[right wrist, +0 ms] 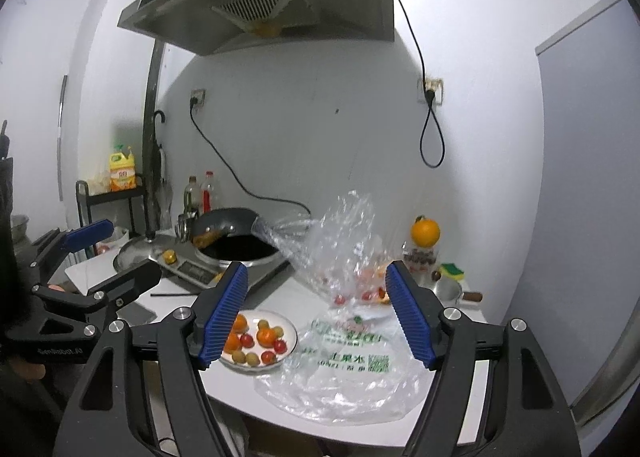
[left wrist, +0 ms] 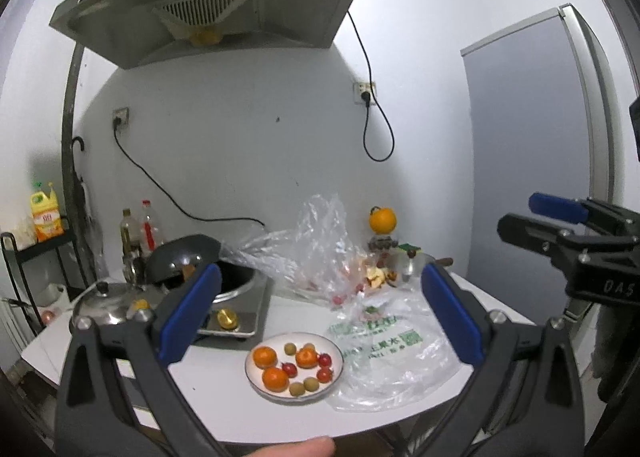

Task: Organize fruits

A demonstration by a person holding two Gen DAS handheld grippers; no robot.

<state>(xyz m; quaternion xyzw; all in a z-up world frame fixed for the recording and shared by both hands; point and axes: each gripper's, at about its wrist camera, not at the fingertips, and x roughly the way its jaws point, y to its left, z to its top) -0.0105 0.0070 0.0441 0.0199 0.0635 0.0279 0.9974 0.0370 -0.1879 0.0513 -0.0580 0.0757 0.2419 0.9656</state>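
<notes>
A white plate [left wrist: 256, 381] on the white table holds three oranges [left wrist: 265, 357], several red cherry tomatoes [left wrist: 324, 359] and several small green fruits [left wrist: 290, 347]. It also shows in the right wrist view [right wrist: 290, 331]. My left gripper [left wrist: 320, 317] is open and empty, held above and before the plate. My right gripper [right wrist: 316, 313] is open and empty, above the plate and the printed plastic bag [right wrist: 344, 369]. A clear bag [left wrist: 320, 257] behind it holds more red fruit. The right gripper also shows at the right edge of the left wrist view [left wrist: 536, 217].
An induction cooker [left wrist: 236, 309] with a dark wok [left wrist: 180, 257] stands left of the plate, next to a steel pot lid [left wrist: 104, 305]. A large orange [left wrist: 382, 220] sits on a jar at the back right. Bottles [left wrist: 138, 229] stand by the wall. A grey fridge [left wrist: 528, 145] is at the right.
</notes>
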